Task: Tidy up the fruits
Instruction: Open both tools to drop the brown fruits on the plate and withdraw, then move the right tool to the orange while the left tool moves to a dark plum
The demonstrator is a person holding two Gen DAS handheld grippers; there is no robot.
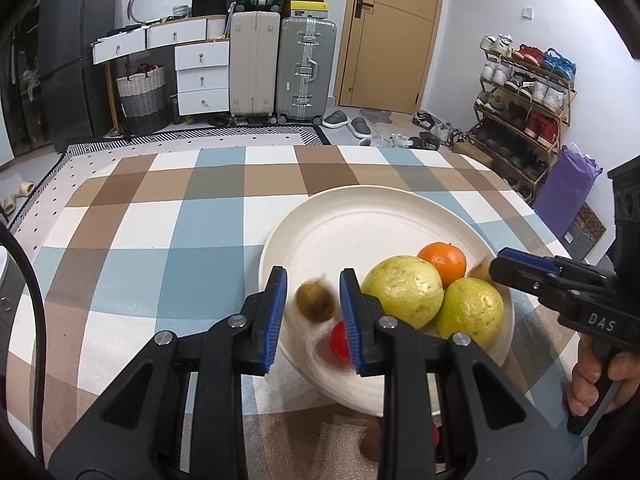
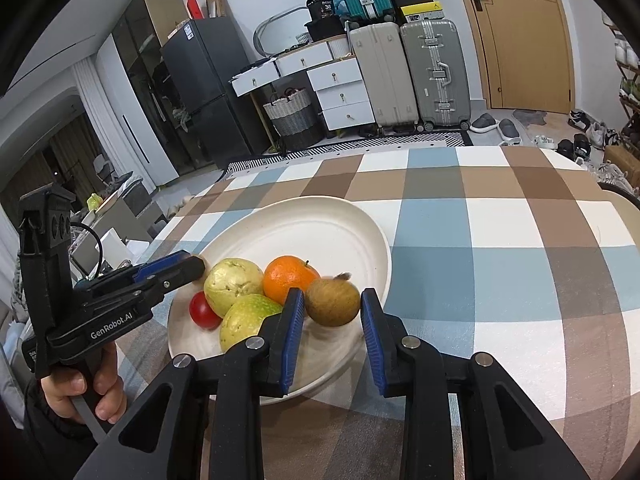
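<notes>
light: even, bright indoor, soft shadows under plate (image 2: 372,248) | blur: brown fruit (image 1: 315,303) and red fruit (image 1: 339,341) smeared in left view, sharp in right | distortion: strong fisheye bending, dark vignetted corners

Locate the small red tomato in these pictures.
In the right wrist view, the small red tomato lies at the left of the round white plate, beside two yellow-green guavas.

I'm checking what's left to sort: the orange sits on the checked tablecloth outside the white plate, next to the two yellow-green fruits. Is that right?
Not quite. The orange sits on the white plate, not outside it on the checked tablecloth. It is next to the two yellow-green fruits, as the right wrist view shows.
</notes>
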